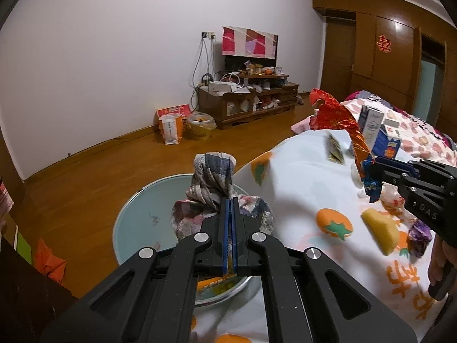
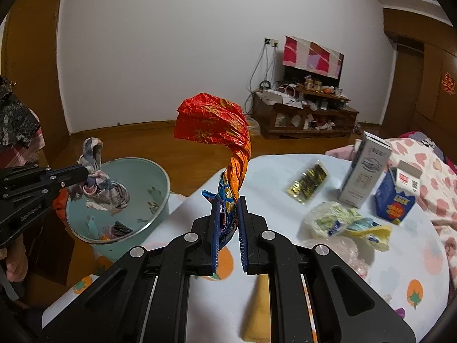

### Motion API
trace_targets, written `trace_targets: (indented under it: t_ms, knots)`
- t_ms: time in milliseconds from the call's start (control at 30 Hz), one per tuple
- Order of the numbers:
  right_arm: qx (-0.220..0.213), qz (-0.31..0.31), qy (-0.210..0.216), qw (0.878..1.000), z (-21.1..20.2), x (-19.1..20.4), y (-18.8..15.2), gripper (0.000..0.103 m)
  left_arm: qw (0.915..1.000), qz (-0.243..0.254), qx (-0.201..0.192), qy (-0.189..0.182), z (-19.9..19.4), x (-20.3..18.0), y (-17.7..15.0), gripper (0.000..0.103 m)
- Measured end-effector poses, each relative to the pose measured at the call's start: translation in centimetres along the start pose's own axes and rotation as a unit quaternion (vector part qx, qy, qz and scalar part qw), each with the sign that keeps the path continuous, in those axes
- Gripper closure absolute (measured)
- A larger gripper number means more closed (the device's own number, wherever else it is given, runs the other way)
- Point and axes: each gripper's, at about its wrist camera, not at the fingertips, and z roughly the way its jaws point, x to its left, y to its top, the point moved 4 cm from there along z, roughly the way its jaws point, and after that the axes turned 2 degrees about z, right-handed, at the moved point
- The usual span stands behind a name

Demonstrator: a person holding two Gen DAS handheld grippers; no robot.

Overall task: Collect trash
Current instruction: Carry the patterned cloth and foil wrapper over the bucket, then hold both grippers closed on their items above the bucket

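Note:
My left gripper point(image 1: 230, 200) is shut on a crumpled patterned cloth wad point(image 1: 211, 177), held over a pale blue basin point(image 1: 128, 214) beside the table. The right wrist view shows that cloth wad point(image 2: 100, 188) hanging above the basin point(image 2: 155, 180), with a few wrappers point(image 2: 117, 228) on its bottom. My right gripper point(image 2: 228, 200) is shut on the twisted lower end of a red-orange foil snack bag point(image 2: 214, 120), which stands upright above the table's left side. In the left wrist view the right gripper point(image 1: 371, 168) and the foil bag point(image 1: 334, 114) are at the right.
On the white tablecloth with orange fruit prints point(image 2: 285, 165) lie a gold packet point(image 2: 308, 183), a crumpled plastic wrapper point(image 2: 334, 220), a grey-white carton point(image 2: 365, 171), a blue carton point(image 2: 394, 200), a yellow sponge piece point(image 1: 381, 228) and a purple wrapper point(image 1: 420, 234). A wooden floor and a TV cabinet point(image 2: 308, 120) lie beyond.

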Motion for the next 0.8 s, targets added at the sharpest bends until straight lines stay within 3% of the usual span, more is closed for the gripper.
trace_targets:
  t_ms: [800]
  knots:
    - [0.006,-0.037,0.03,0.999,2.2,4.1,0.8,0.091,0.9994,-0.017,0.007,0.028,0.7,2.8,-0.3,0.102]
